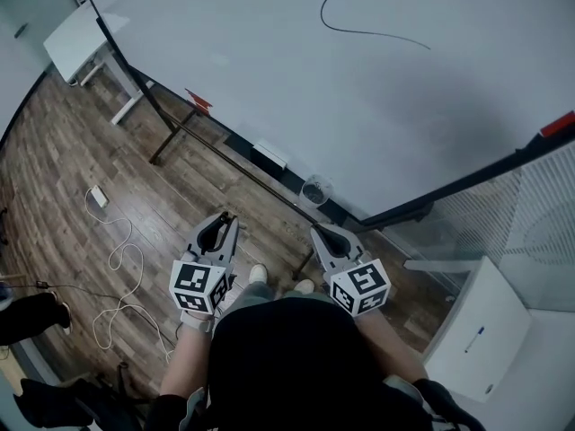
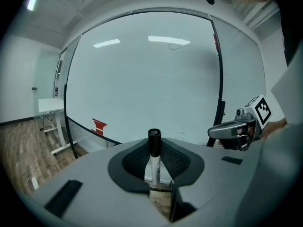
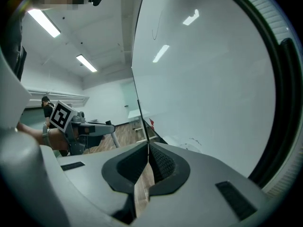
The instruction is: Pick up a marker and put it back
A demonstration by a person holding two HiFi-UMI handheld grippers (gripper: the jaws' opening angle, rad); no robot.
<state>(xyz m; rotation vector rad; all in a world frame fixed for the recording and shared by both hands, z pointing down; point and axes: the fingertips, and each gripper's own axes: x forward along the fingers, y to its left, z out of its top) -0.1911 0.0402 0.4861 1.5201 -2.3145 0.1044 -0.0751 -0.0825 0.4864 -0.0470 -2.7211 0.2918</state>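
Observation:
A marker (image 2: 154,161) with a black cap and a white barrel stands upright between the pads of my left gripper (image 2: 155,149), which is shut on it. From the head view the left gripper (image 1: 219,231) hangs low in front of the whiteboard (image 1: 359,88); the marker is hard to make out there. My right gripper (image 1: 324,235) is beside it, jaws pressed together with nothing between them (image 3: 147,151). A thin black curved line (image 1: 359,29) is drawn on the board. Each gripper shows in the other's view: the right one (image 2: 226,130), the left one (image 3: 94,126).
A clear cup (image 1: 316,189) sits at the board's lower edge, and a red item (image 1: 199,101) lies further left along it. On the wood floor are a white cable (image 1: 117,263), a white table (image 1: 76,39) at the far left and a white cabinet (image 1: 481,330) at right.

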